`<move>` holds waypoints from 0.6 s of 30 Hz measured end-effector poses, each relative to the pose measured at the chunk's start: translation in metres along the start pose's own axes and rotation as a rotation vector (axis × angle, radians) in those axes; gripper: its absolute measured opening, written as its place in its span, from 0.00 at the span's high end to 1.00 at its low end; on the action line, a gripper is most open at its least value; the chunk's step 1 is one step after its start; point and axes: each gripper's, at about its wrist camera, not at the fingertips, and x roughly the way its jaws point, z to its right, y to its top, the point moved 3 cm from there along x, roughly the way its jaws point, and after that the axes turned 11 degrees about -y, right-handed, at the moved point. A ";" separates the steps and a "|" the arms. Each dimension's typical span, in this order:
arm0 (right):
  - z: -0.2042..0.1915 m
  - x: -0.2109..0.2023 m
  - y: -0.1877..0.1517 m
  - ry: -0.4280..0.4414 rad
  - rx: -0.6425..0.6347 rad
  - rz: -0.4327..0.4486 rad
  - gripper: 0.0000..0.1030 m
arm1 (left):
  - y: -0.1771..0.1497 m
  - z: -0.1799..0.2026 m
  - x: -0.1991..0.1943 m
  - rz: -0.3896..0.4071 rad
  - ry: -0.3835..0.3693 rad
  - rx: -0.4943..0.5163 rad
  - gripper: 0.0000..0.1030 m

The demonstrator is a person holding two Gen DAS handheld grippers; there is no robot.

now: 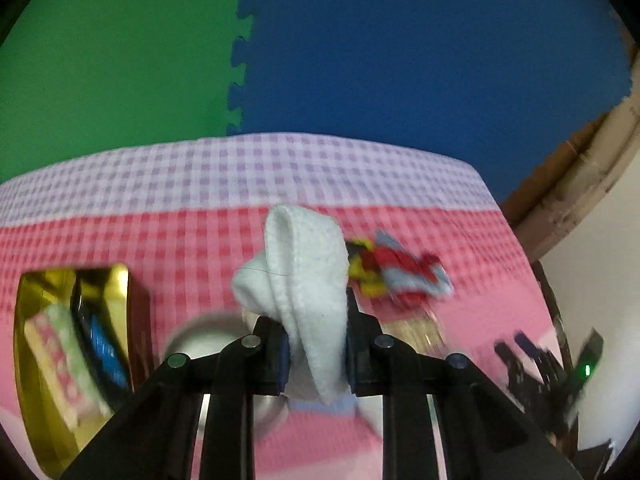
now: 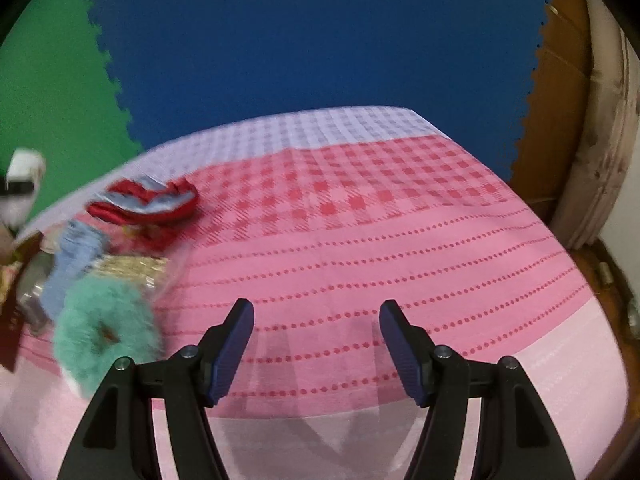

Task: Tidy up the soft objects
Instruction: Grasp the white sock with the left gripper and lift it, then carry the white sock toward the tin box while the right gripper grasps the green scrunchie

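Left wrist footage is blurred, but the left gripper (image 1: 316,354) is seen clamped on a white sock (image 1: 308,280), which is pinched between the 2 blue-padded fingers (image 1: 282,354) and is lifted above the pink checked tablecloth (image 1: 180,240); its folded upper part stands above the fingertips and a short end hangs below them. At the left, a gold tin (image 1: 28,360) is shown holding a green-and-pink folded cloth (image 1: 60,360) and a dark item with a blue label beside it. Beyond the sock, a red, yellow and pale blue cloth (image 1: 396,276) is laid on the tablecloth, and a round metal bowl (image 1: 208,334) is partly hidden behind the fingers. From the right wrist view, the right gripper (image 2: 316,340) is seen spread wide with nothing between its fingers (image 2: 230,352), above a bare dotted stretch of the tablecloth. At that view's left edge, a fluffy teal scrunchie (image 2: 104,328) is seen just beside a pale blue cloth (image 2: 72,260), with a red and pale blue cloth (image 2: 148,200) farther back. Green and blue foam mats (image 2: 300,40) are seen behind the table.
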 end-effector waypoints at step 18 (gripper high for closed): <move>-0.091 -0.047 -0.014 0.417 -0.142 -0.048 0.35 | -0.135 0.017 -0.080 0.008 -0.038 -0.081 0.80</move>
